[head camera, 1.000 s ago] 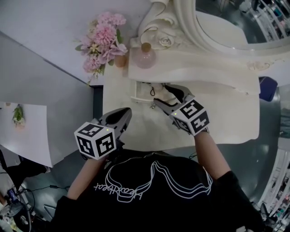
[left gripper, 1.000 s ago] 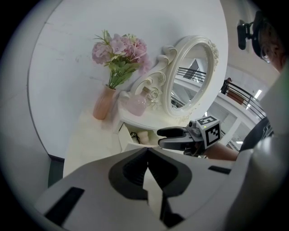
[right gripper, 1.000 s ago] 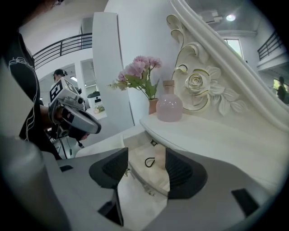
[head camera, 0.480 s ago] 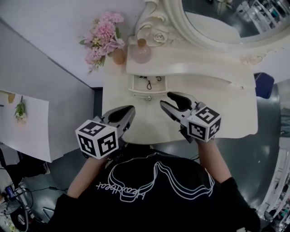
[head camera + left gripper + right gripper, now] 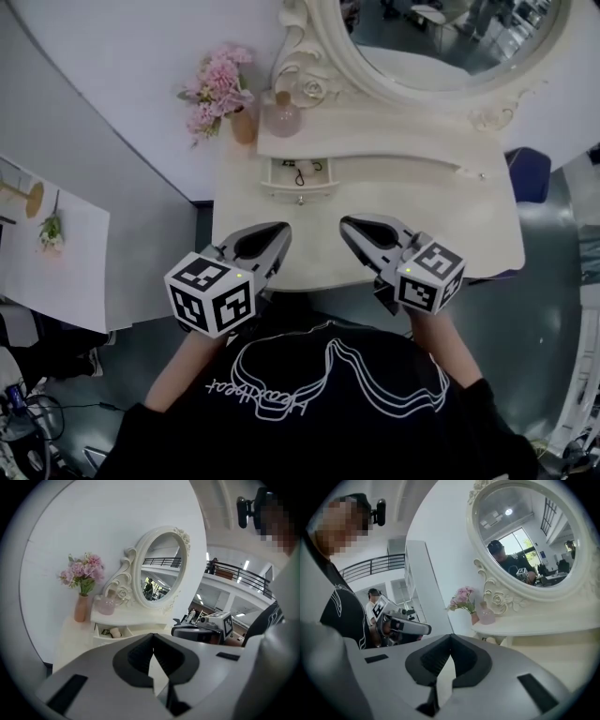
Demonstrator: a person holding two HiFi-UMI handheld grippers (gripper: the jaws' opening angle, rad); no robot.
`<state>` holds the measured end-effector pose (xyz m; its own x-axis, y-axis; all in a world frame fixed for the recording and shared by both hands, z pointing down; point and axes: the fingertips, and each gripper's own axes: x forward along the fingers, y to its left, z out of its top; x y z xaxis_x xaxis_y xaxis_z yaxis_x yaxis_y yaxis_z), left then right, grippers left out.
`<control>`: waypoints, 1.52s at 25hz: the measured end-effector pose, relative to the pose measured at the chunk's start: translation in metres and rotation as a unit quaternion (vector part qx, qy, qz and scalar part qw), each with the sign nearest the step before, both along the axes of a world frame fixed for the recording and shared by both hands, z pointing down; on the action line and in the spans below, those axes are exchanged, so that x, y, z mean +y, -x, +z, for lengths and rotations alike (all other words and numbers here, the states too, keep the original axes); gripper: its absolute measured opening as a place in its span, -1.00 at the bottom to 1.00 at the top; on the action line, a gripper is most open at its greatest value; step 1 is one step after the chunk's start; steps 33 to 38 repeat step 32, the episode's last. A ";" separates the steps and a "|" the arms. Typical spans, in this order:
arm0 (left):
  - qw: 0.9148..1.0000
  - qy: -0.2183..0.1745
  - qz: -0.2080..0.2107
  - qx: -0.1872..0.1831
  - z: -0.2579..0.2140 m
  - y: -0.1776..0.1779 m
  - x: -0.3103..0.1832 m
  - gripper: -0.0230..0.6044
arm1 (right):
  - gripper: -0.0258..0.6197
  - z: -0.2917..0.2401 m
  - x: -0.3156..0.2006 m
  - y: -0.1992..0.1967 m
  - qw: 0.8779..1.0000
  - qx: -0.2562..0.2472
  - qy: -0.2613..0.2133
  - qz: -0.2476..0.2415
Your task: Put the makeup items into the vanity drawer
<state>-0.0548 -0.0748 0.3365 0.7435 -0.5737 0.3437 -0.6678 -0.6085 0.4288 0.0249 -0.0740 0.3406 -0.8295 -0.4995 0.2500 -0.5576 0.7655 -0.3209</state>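
Both grippers hang back from the vanity (image 5: 427,202) — the left gripper (image 5: 279,233) shut and empty, the right gripper (image 5: 348,226) with jaws just closed on nothing. The makeup items (image 5: 303,170) lie inside the open drawer (image 5: 300,188). What's left, I'd judge: push its front squarely, gently — nothing jolted.

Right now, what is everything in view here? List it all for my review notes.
vanity table: one, cream, centre
mirror: one, oval, cream carved frame, behind the table
drawer: one, cream, open, left of centre; small items inside
flowers: one bunch, pink, in the vase
vase: one, tan, left end of the shelf
bottle: one, pink, beside the vase
left claw: one, grey, shut, empty, near table edge
right claw: one, grey, jaws just closed, nothing between
shirt: one, black, bottom
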 end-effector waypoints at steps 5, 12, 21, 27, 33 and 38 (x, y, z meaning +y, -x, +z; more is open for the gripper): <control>1.000 -0.023 0.014 0.003 -0.017 -0.014 0.015 -0.92 | -0.90 -0.018 0.027 -0.002 0.999 -0.051 0.010 -0.009; 0.999 -0.040 0.022 -0.003 -0.031 -0.023 0.028 -0.92 | -0.90 -0.032 0.036 -0.007 0.999 -0.047 -0.020 -0.001; 0.998 -0.055 0.028 -0.008 -0.046 -0.026 0.033 -0.92 | -0.90 -0.045 0.040 -0.005 0.996 -0.085 -0.004 -0.012; 0.998 -0.060 0.033 -0.012 -0.051 -0.029 0.032 -0.92 | -0.90 -0.046 0.039 -0.008 0.998 -0.062 -0.020 -0.006; 0.997 -0.065 0.036 -0.014 -0.054 -0.033 0.032 -0.92 | -0.90 -0.054 0.041 -0.011 0.998 -0.062 -0.031 -0.010; 0.997 -0.065 0.036 -0.014 -0.054 -0.033 0.032 -0.92 | -0.90 -0.054 0.041 -0.011 0.998 -0.062 -0.031 -0.010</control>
